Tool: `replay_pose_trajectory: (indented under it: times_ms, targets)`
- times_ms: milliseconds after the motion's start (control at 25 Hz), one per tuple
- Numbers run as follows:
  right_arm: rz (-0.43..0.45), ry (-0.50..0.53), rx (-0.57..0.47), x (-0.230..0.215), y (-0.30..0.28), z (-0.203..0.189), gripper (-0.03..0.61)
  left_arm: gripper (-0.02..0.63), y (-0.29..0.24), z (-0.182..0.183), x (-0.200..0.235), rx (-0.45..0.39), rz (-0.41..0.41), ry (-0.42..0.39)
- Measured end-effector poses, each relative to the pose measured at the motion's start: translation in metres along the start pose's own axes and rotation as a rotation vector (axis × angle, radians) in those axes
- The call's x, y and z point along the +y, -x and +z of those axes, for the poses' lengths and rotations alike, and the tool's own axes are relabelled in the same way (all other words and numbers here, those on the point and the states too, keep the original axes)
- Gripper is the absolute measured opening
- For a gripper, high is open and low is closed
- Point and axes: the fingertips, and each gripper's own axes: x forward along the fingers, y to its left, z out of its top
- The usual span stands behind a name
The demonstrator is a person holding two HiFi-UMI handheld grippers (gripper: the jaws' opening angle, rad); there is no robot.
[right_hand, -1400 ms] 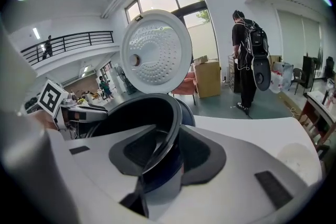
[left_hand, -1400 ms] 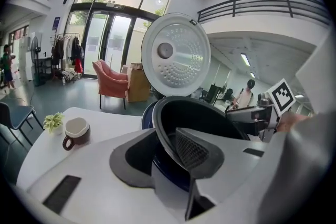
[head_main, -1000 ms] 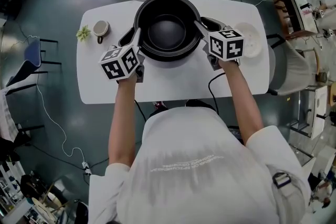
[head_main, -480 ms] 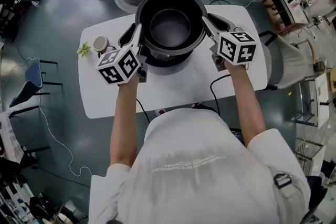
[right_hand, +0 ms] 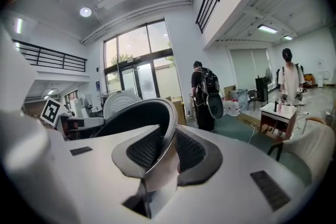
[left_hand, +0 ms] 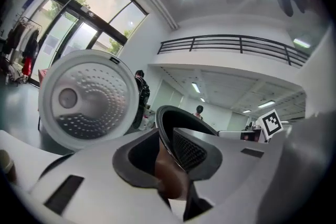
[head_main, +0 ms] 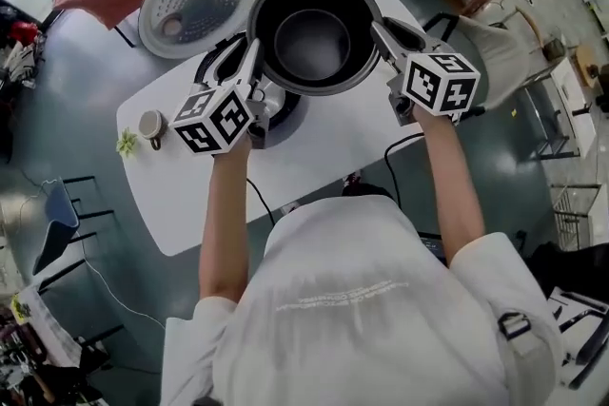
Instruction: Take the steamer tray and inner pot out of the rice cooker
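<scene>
- Table point(head_main: 333, 147): white, smooth, rounded corners
- Rice cooker body point(head_main: 276, 109): round, metal ring showing below the pot's near-left edge; its open lid point(head_main: 195, 5) is a white disc with a dimpled metal inner plate
- Inner pot point(head_main: 314, 38): dark, round, smooth matte inside with a thin flared rim, held above the cooker body between the two grippers
- Left gripper point(left_hand: 168, 149): ribbed black pads clamped on the pot's left rim
- Right gripper point(right_hand: 167, 152): ribbed pads clamped on the right rim
- Cup point(head_main: 150, 124): small, round, on the table's left
- Plant sprig point(head_main: 126, 144): green, just beside the cup
</scene>
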Motion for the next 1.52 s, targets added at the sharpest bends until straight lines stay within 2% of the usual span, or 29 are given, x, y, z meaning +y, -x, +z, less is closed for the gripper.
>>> replay_pose_trajectory:
  times_ms: [240, 440, 760, 1000, 1280, 1520]
  targets:
    - [-0.137, -0.058, -0.003, -0.069, 0.059, -0.010, 0.106, 0.092, -0.051, -0.023, -0.069, 0.062, -0.141, -0.008]
    - [-0.242, -0.112, 0.022, -0.110, 0.104, -0.031, 0.106, 0.092, -0.081, -0.053, -0.112, 0.141, -0.234, -0.004]
    - [-0.340, -0.188, 0.091, -0.162, 0.149, -0.080, 0.106, 0.092, -0.114, -0.112, -0.157, 0.229, -0.321, 0.022]
    - [-0.370, -0.231, 0.146, -0.190, 0.170, -0.120, 0.106, 0.092, -0.125, -0.160, -0.174, 0.291, -0.342, 0.056]
    - [-0.391, -0.285, 0.214, -0.205, 0.174, -0.169, 0.107, 0.092, -0.127, -0.209, -0.174, 0.361, -0.326, 0.073]
    - [-0.375, -0.323, 0.280, -0.216, 0.170, -0.206, 0.109, 0.091, -0.128, -0.237, -0.170, 0.400, -0.294, 0.086]
